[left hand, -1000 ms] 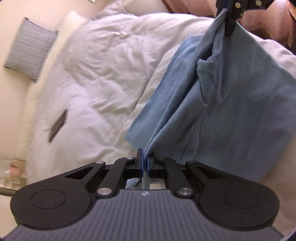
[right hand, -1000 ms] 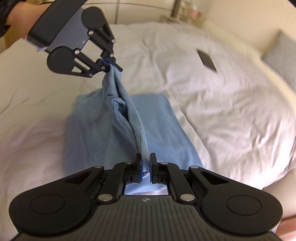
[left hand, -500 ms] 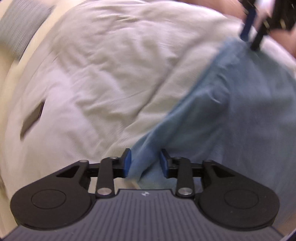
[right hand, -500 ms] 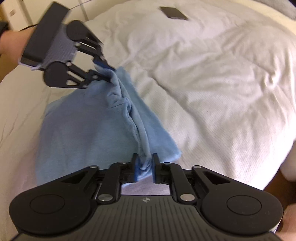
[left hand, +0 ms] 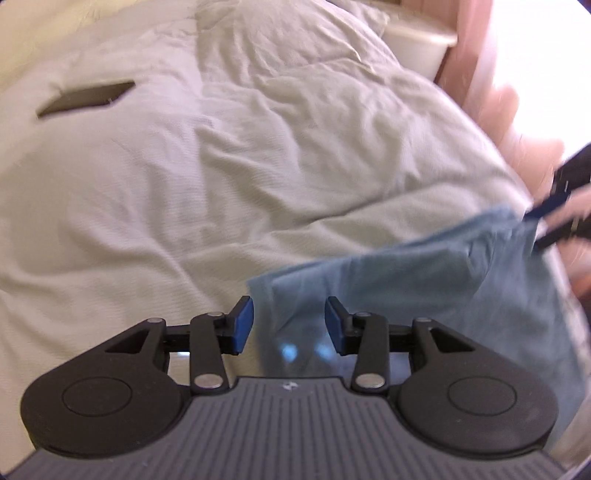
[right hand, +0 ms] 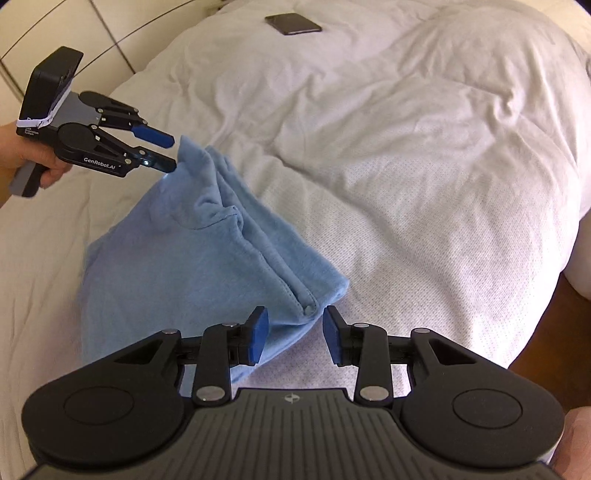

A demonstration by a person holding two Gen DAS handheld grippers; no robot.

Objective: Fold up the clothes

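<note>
A light blue garment (right hand: 192, 258) lies folded on the white duvet (right hand: 406, 166); it also shows in the left wrist view (left hand: 424, 280). My right gripper (right hand: 293, 338) is open, its jaws either side of the garment's near corner, holding nothing. My left gripper (left hand: 290, 325) is open over the garment's other corner. In the right wrist view the left gripper (right hand: 171, 155) shows open just off the garment's raised far corner. The right gripper (left hand: 543, 225) shows blurred at the far right of the left wrist view.
A dark phone (right hand: 293, 23) lies on the duvet farther away, also seen in the left wrist view (left hand: 86, 98). A pillow (left hand: 295, 33) and a white nightstand (left hand: 417, 40) are at the back. The bed's edge and a wooden floor (right hand: 569, 306) are at right.
Both grippers were shut on the garment's corners and held it up. They lowered it onto the duvet and opened, letting go. The garment now lies folded.
</note>
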